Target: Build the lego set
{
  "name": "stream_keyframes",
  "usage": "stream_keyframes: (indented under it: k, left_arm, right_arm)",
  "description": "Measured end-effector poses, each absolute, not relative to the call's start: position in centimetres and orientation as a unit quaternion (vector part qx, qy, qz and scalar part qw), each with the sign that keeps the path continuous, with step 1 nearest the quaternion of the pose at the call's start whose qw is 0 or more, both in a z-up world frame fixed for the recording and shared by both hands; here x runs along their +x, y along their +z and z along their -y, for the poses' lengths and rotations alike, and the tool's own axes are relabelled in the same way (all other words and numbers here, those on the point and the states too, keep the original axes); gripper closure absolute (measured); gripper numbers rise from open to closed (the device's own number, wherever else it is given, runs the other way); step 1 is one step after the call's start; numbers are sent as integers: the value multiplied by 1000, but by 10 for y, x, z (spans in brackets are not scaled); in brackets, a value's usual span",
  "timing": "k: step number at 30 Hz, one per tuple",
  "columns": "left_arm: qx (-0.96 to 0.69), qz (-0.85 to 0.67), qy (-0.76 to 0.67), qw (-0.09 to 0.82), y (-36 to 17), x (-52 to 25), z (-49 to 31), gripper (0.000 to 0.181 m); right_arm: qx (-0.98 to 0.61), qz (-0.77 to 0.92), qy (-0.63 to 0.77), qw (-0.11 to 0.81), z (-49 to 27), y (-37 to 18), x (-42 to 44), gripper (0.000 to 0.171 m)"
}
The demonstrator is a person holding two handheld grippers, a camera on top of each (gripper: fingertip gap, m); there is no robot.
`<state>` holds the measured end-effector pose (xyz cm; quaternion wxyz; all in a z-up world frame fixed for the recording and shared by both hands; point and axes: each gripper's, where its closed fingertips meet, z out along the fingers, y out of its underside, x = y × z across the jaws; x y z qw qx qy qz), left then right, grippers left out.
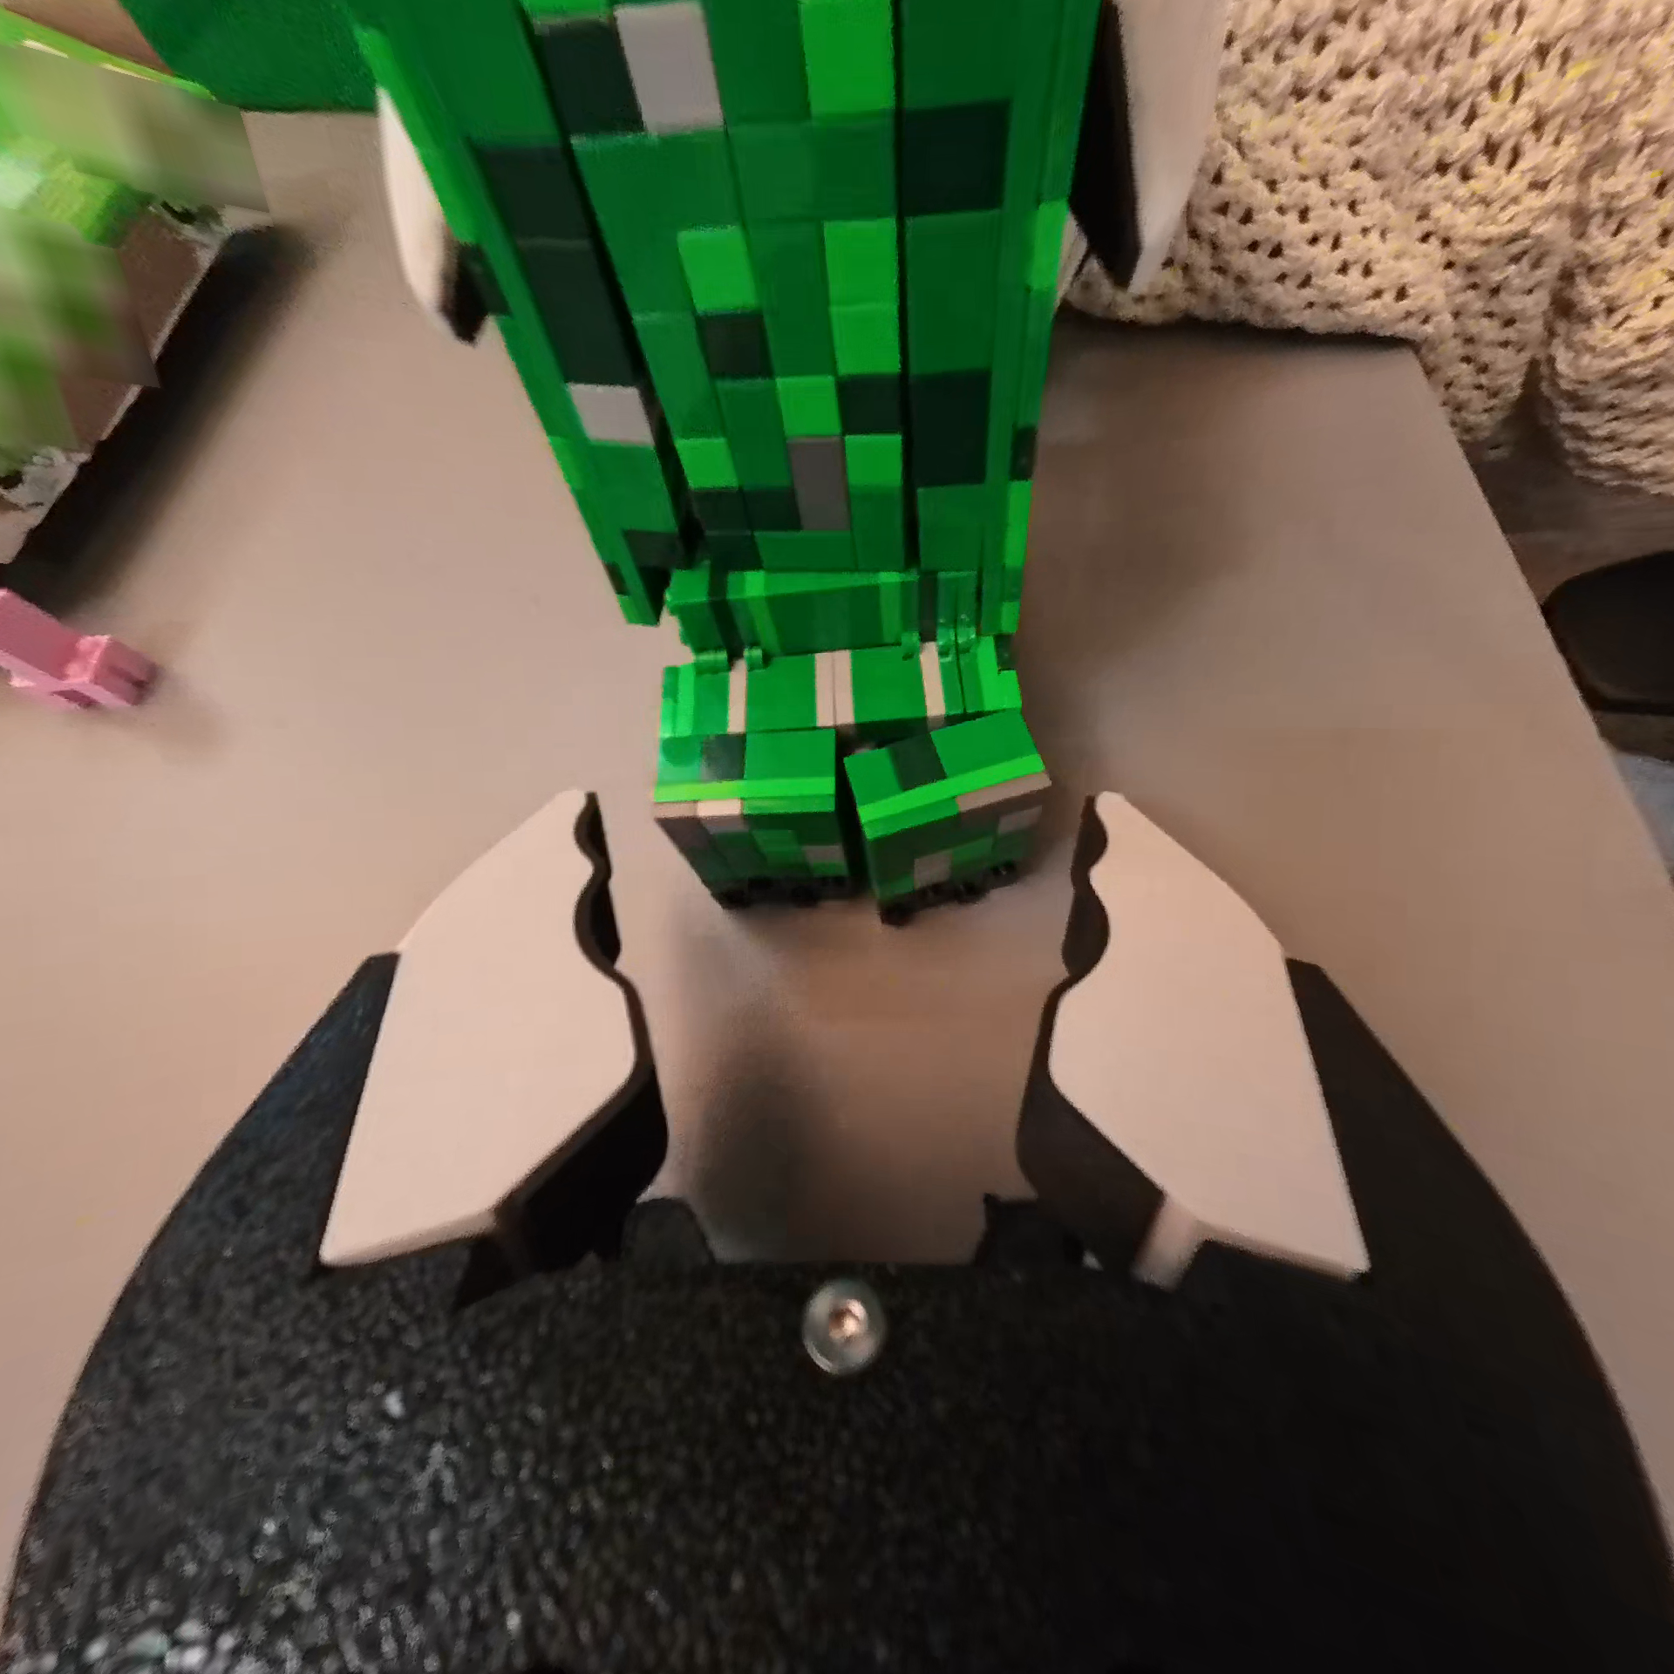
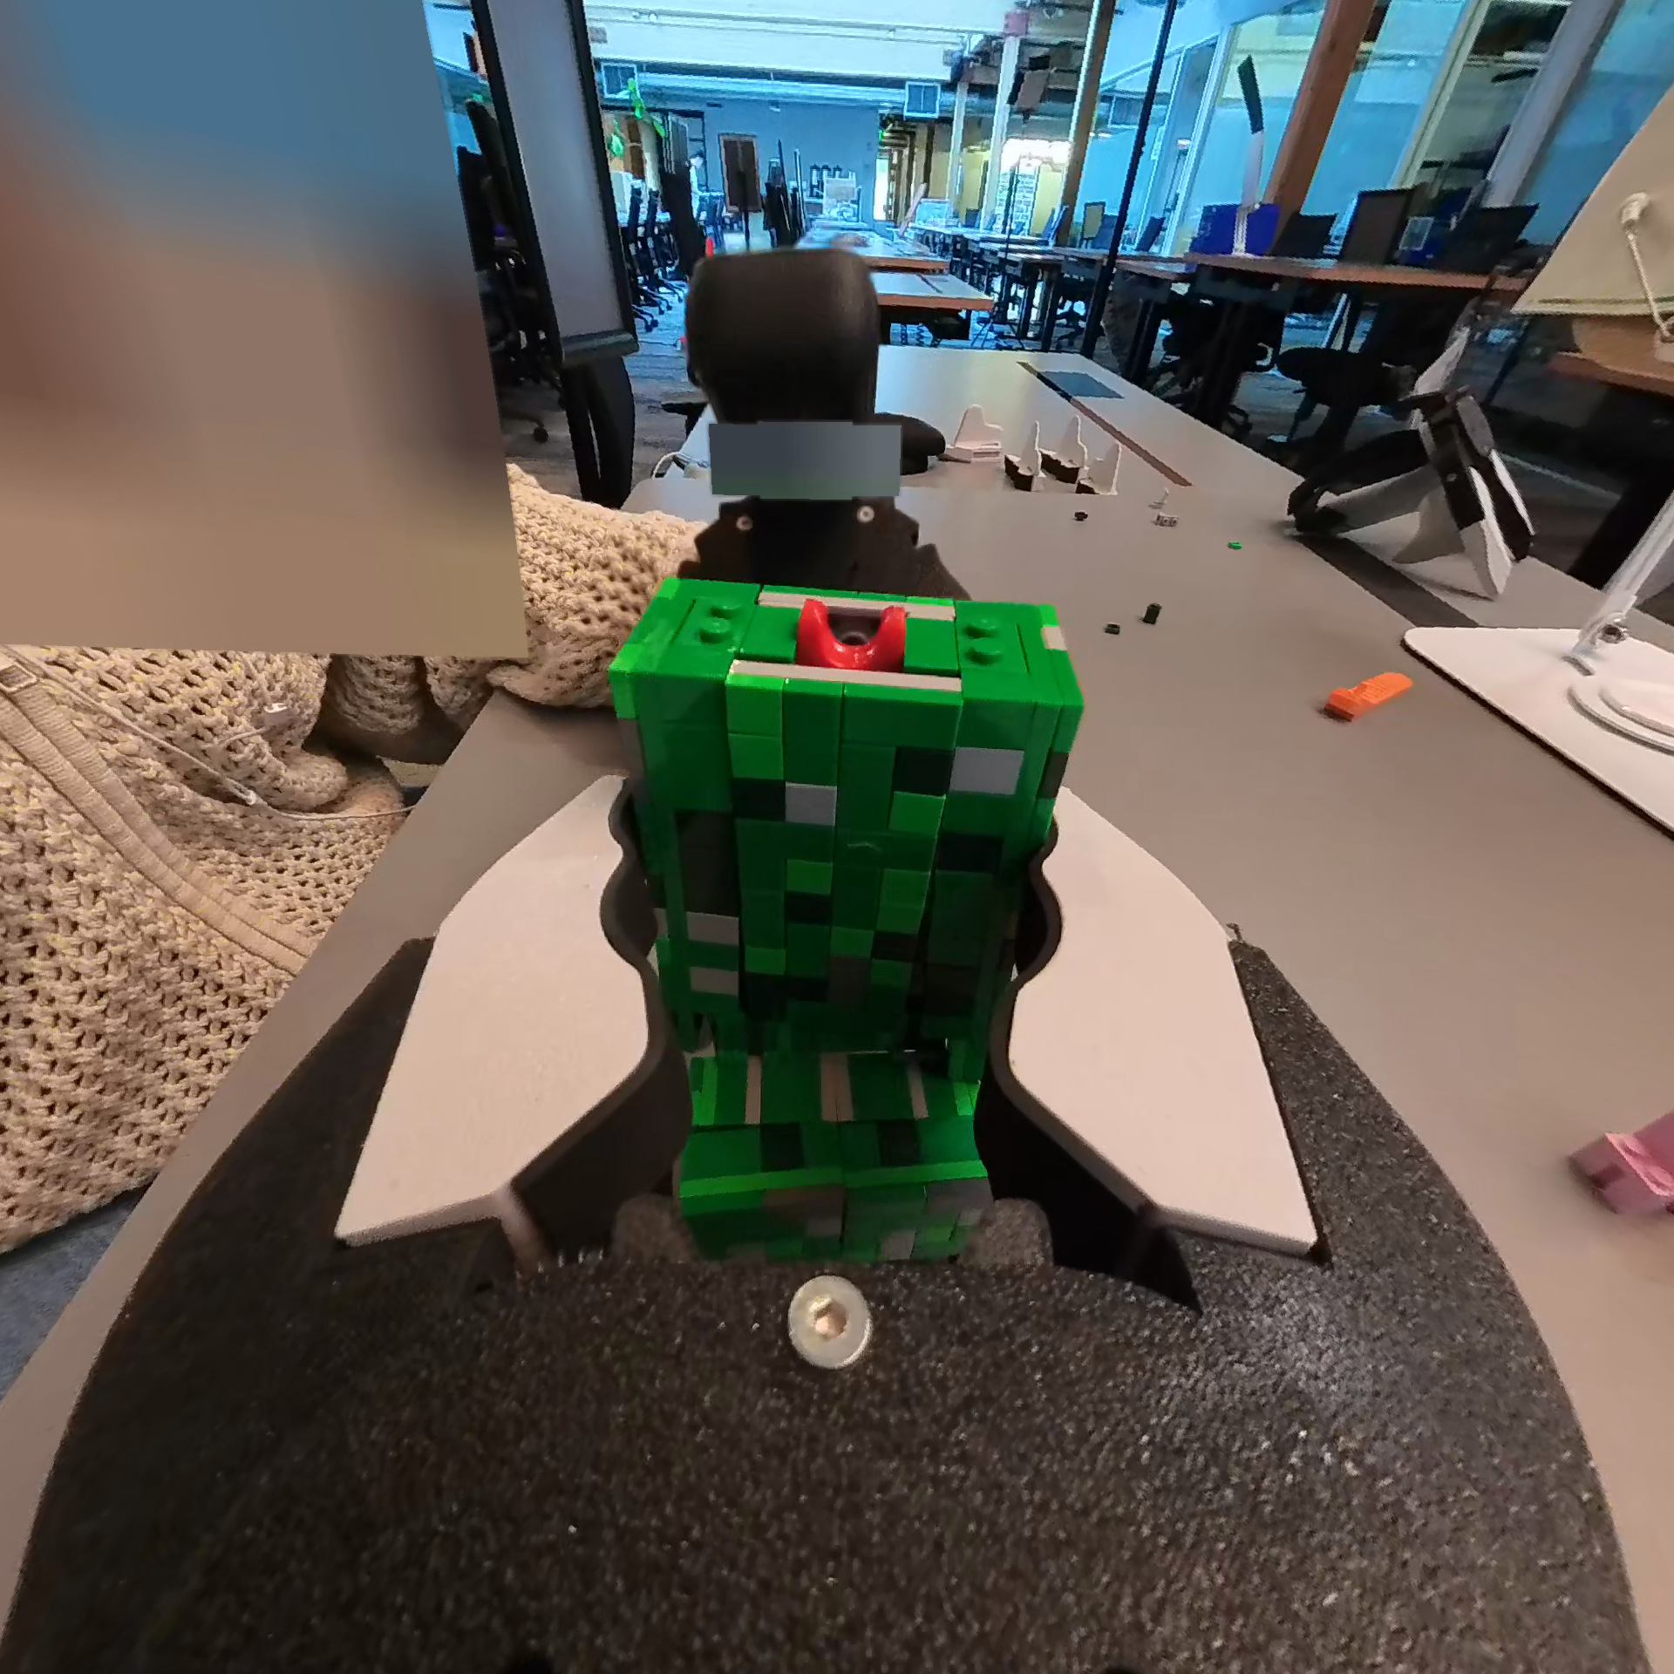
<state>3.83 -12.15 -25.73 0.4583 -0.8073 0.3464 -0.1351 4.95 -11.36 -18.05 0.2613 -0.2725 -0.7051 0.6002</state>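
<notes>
The right hand-held gripper [image 2: 838, 897] clamps the green Lego creeper body [image 2: 842, 861] upright above the table [image 1: 317, 815], so the spread left hand-held gripper [image 1: 838, 870] should square its crooked foot [image 1: 951, 815] gently.

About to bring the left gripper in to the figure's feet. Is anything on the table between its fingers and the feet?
Nothing visible. Only bare table lies between the open left gripper and the green figure's feet. The right gripper clamps the figure higher up, clear of that path.
</notes>
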Motion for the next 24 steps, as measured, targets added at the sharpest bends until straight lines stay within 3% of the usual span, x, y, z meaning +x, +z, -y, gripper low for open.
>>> stream_keyframes:
  k: [8,13,20,24]
  left_arm:
    - [-785,-333,-99,512,-232,51,104,85]
    - [-806,-332,-82,483,-239,56,97,96]
    - [-821,-336,-58,458,-247,53,101,96]
    - [-822,-344,-65,449,-249,58,105,108]
  right_arm:
    - [-260,714,598,255,116,-180,49,93]
    - [-252,714,608,240,115,-180,49,93]
    - [-247,712,615,232,114,-179,49,93]
    - [-244,713,621,216,115,-178,52,92]
